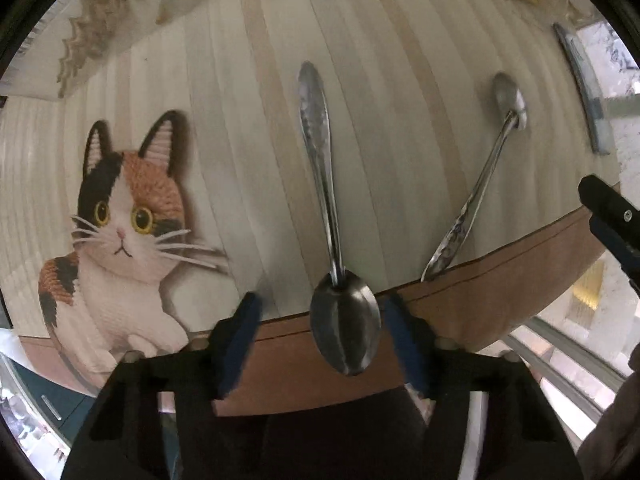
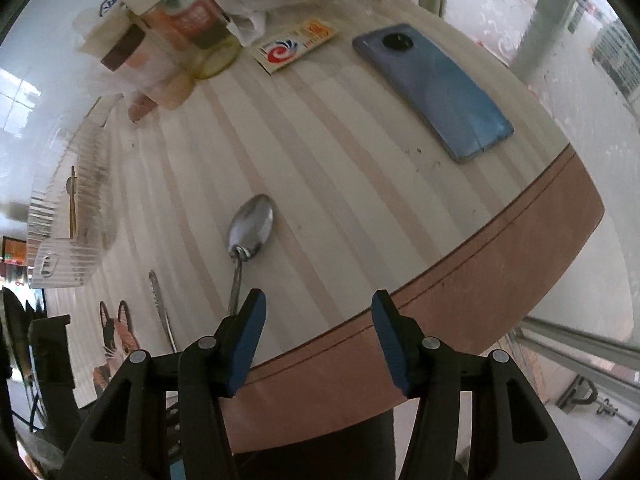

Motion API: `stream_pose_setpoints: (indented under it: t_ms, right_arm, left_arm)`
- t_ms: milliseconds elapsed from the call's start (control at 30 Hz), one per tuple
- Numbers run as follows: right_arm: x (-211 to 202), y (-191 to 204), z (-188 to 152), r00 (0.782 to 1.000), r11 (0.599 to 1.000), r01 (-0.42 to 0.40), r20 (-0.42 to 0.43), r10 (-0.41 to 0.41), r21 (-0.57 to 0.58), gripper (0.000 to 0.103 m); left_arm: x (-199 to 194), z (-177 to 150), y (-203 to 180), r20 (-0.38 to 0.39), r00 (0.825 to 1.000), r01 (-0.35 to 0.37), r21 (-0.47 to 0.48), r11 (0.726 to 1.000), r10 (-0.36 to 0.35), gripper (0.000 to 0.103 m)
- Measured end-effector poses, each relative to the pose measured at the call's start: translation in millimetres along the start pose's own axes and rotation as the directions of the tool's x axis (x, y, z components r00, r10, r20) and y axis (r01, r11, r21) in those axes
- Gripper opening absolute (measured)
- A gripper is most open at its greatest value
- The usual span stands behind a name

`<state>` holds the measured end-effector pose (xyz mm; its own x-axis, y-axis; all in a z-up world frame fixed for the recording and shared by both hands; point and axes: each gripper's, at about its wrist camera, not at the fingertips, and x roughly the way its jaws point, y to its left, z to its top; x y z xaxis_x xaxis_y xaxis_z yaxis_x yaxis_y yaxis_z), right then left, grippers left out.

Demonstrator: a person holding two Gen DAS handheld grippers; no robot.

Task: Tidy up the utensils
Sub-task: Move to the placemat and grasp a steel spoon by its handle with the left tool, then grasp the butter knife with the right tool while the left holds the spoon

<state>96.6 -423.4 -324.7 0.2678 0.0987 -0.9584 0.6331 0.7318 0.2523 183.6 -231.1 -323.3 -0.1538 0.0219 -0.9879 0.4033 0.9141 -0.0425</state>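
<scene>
Between the wide-parted, empty jaws of the left gripper (image 1: 322, 340), a spoon (image 1: 345, 326) is seen, its bowl overhanging the table (image 1: 400, 60) edge. Farther right lies a second spoon (image 2: 250, 236), perhaps untouched, near the equally open right gripper (image 2: 318, 344).

Two spoons (image 1: 336, 248) (image 1: 486, 184), one phone (image 2: 434, 88), one ribbed clear holder (image 2: 72, 216), one packet (image 2: 298, 44)

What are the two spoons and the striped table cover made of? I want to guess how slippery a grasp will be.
The large shiny spoon and the smaller spoon lying to its right look like polished metal, probably stainless steel: grey, with mirror-like highlights. The striped cream table cover looks like glossy plastic or vinyl, judging by its soft sheen and printed cat; glass over a print is possible.
</scene>
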Motion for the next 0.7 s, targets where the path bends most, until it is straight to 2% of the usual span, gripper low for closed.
stream_pose_setpoints:
  t_ms: [67,133,267,367,433,500,533,567,600,700]
  right_arm:
    - [6.5,-4.0,0.3,0.999,0.999,-0.023,-0.028,0.024,0.039,0.057]
    - [14.0,-1.8,1.5,0.997,0.998,-0.046,-0.053,0.049,0.05,0.057]
    - [25.1,19.3,3.9,0.996,0.998,-0.055,-0.067,0.055,-0.004,0.057]
    - [40.6,45.7,6.6,0.996,0.997,-0.038,-0.081,0.033,-0.064,0.057]
    - [47.6,62.6,7.3,0.998,0.994,0.011,-0.061,-0.018,-0.113,0.056]
    - [51.5,81.6,6.6,0.997,0.981,0.068,-0.035,-0.075,-0.179,0.043]
    - [52.9,88.7,5.6,0.996,0.977,0.081,-0.024,-0.087,-0.198,0.024]
    - [54.7,97.5,3.7,0.994,0.969,0.103,-0.012,-0.108,-0.225,0.023]
    - [56.8,108.1,0.2,0.993,0.957,0.113,-0.004,-0.119,-0.268,0.015]
    - [61.6,135.6,-15.7,0.994,0.915,0.093,-0.02,-0.109,-0.392,0.007]
  left_arm:
    - [-2.2,-2.7,-5.0,0.018,0.999,-0.031,0.022,0.999,0.031,0.031]
    - [-4.2,-2.5,-1.7,0.016,1.0,-0.007,0.025,1.0,0.006,0.031]
    - [-6.5,-3.8,17.4,0.022,0.999,-0.024,-0.012,1.0,0.024,0.031]
    - [-11.6,-2.8,43.0,0.039,0.998,-0.038,-0.071,0.997,0.041,0.031]
    - [-14.3,-2.9,59.8,0.048,0.998,-0.041,-0.111,0.993,0.047,0.031]
    - [-15.8,-3.8,76.6,0.051,0.997,-0.044,-0.156,0.987,0.052,0.031]
    - [-16.6,-6.0,84.1,0.052,0.997,-0.045,-0.179,0.983,0.055,0.031]
    - [-16.8,-7.2,90.6,0.053,0.997,-0.049,-0.197,0.979,0.061,0.031]
    - [-16.8,-8.8,98.2,0.055,0.996,-0.054,-0.217,0.975,0.067,0.031]
    - [-16.5,-18.0,105.9,0.059,0.997,-0.035,-0.254,0.967,0.052,0.031]
